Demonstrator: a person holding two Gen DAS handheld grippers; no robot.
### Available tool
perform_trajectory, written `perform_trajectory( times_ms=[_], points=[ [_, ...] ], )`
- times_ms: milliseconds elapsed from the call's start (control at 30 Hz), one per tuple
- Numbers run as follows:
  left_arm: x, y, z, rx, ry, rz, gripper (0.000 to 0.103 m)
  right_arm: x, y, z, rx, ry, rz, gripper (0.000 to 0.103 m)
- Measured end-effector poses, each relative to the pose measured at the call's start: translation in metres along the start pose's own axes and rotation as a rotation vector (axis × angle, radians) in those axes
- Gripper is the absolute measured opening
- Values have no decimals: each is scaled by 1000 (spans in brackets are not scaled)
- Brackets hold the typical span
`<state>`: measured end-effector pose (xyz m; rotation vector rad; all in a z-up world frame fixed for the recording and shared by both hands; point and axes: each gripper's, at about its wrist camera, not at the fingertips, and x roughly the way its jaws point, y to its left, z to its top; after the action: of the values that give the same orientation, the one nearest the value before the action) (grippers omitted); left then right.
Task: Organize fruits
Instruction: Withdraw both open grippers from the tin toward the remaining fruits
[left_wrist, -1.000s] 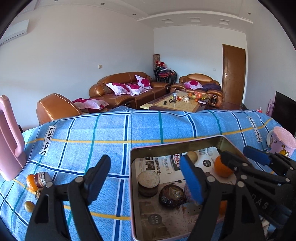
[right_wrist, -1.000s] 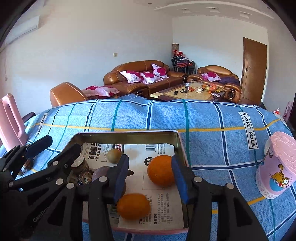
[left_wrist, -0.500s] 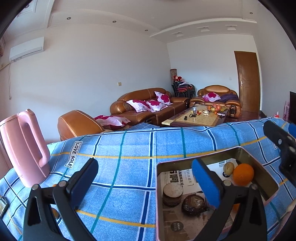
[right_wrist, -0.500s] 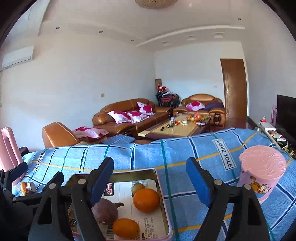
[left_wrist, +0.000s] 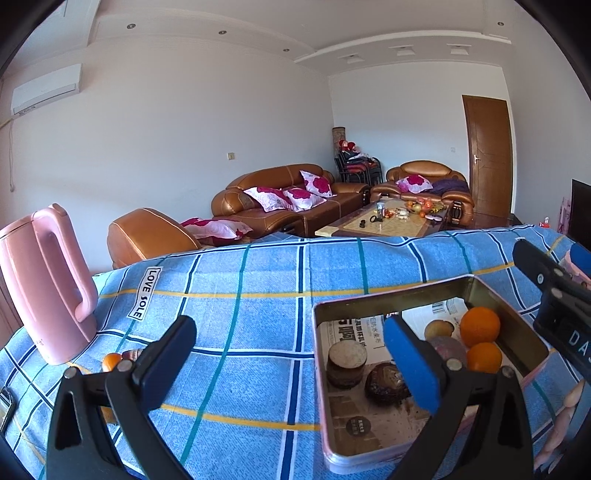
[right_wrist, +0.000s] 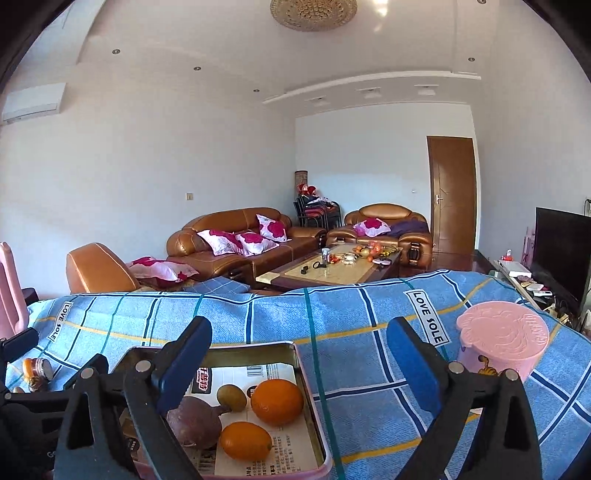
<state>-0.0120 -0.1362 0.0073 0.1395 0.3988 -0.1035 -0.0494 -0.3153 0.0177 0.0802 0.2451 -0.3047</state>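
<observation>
tin tray (right_wrist: 312, 402) contains two oranges (right_wrist: 277, 401), one kiwi (right_wrist: 231, 397); cloth (right_wrist: 354, 317) reads "love sole"; left gripper (left_wrist: 291, 362) apart, right gripper (right_wrist: 299, 358) opening, both empty.

open cloth (right_wrist: 351, 354) between tray (right_wrist: 312, 413) and pink cup (right_wrist: 498, 339)

- Left wrist view looks low across the blue checked cloth (left_wrist: 258, 295) from its near edge toward the sofas, close above the tin tray (left_wrist: 487, 286).
- Right wrist view faces likewise, further right.
- Both share tray (right_wrist: 306, 387), cloth (right_wrist: 351, 314), sofas.
</observation>
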Motion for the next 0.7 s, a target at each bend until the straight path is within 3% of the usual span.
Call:
perform_trajectory(
  times_ms=[333, 700],
  points=[
    [-2, 28, -8, -58, 40, -5, 103, -11, 7, -7, 5, 32, -15, 97],
    [0, 51, -11, -14, 53, 10, 103, -21, 27, -11, -22, 51, -20, 97]
  ],
)
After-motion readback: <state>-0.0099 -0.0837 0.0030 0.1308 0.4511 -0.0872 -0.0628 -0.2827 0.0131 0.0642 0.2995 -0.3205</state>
